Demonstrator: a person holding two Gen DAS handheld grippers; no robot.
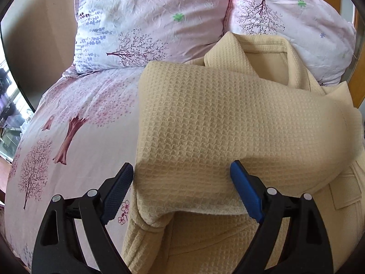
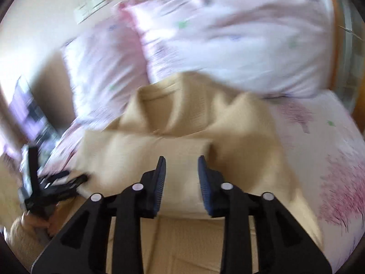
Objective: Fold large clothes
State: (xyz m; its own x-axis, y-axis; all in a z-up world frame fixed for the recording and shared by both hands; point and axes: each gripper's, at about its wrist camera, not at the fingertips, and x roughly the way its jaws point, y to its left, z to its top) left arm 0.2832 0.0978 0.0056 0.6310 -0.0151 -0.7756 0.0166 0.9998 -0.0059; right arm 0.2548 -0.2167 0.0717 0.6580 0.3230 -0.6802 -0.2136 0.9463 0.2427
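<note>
My left gripper (image 1: 182,191) and right gripper (image 2: 181,182) both hang apart over the thick, soft waffle-weave robe (image 1: 205,118) lying by the pillows (image 1: 141,22) at the bed's head, best pinched at its folded hem.

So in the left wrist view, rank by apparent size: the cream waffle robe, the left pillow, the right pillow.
1. Cream waffle robe, though it is nearest the camera.
2. Left pillow.
3. Right pillow, partly hidden by the robe, so its true size is unsure.

Two pink floral pillows (image 1: 136,22) are seen across the top of the frame, and a tree-printed bed sheet (image 1: 75,137) is spread at lower left.
</note>
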